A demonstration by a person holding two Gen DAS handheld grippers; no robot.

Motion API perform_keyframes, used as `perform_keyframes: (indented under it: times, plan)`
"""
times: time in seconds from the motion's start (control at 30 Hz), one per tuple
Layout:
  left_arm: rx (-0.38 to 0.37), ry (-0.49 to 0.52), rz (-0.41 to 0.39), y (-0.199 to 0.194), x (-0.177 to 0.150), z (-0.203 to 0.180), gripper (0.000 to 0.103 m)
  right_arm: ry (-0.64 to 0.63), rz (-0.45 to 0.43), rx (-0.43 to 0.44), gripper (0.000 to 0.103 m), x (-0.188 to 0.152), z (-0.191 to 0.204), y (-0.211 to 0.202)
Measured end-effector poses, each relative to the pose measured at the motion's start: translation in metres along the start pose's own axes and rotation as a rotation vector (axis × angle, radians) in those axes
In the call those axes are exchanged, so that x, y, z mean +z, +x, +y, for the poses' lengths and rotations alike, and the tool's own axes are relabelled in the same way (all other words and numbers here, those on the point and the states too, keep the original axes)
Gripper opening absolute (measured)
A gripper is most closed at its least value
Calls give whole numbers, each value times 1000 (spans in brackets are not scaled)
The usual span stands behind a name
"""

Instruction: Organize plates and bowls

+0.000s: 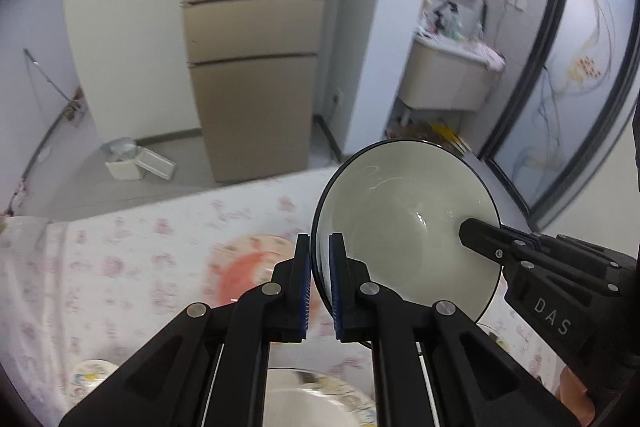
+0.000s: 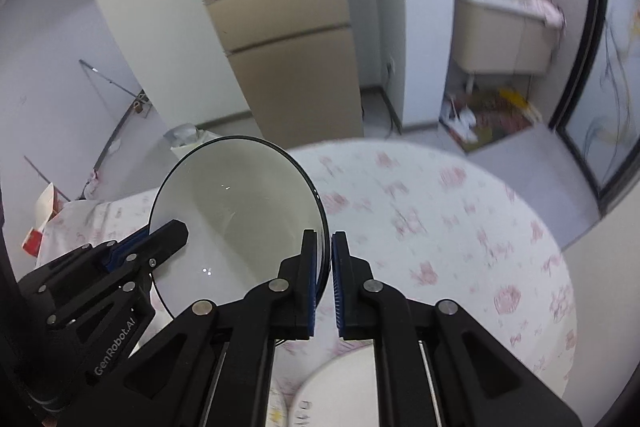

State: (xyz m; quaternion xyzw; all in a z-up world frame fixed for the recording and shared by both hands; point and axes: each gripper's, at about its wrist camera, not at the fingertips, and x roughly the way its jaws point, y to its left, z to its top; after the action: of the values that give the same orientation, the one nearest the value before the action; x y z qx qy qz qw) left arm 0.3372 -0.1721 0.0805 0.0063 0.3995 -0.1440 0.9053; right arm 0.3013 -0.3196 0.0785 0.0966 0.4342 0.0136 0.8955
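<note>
Above the round table, a glossy white ceramic bowl with a thin dark rim [image 1: 404,223] hung tilted in the air, its hollow facing both cameras. The left gripper [image 1: 320,281] was clamped nearly shut on one side of its rim, one pad inside and one outside. The right gripper [image 2: 324,277] pinched the opposite side the same way, jaws all but closed on the wall.

Below it, on the white tablecloth with faded pink flowers [image 1: 120,267], lay a round plate with an orange-red centre [image 1: 244,267]. A large white dish [image 1: 316,403] sat nearer, under the left gripper's arms, and a small patterned plate [image 1: 90,379] lay off by the cloth's edge. These pieces were well apart, not stacked, so I judged the sorting barely begun: the bowl had no place yet.

Beyond stood a tall beige fridge [image 1: 252,67].
</note>
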Motion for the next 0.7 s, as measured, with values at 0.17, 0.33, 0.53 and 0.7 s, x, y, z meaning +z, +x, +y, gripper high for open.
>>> perform_keyframes:
  times: [0.17,0.33,0.53,0.7]
  plan:
    - [29,-40,-18,-17,1,46,9,10,7,68,7,3,36,7]
    - [20,-70,6,-2,-13,80,9,-19,29,75,7,-7,61,26]
    - [44,-83,33,37,-27,88,9,-66,41,-16,7,-19,80,59]
    - [-8,-107,58,64,-32,98,9,-58,59,-25,7,-17,74,81]
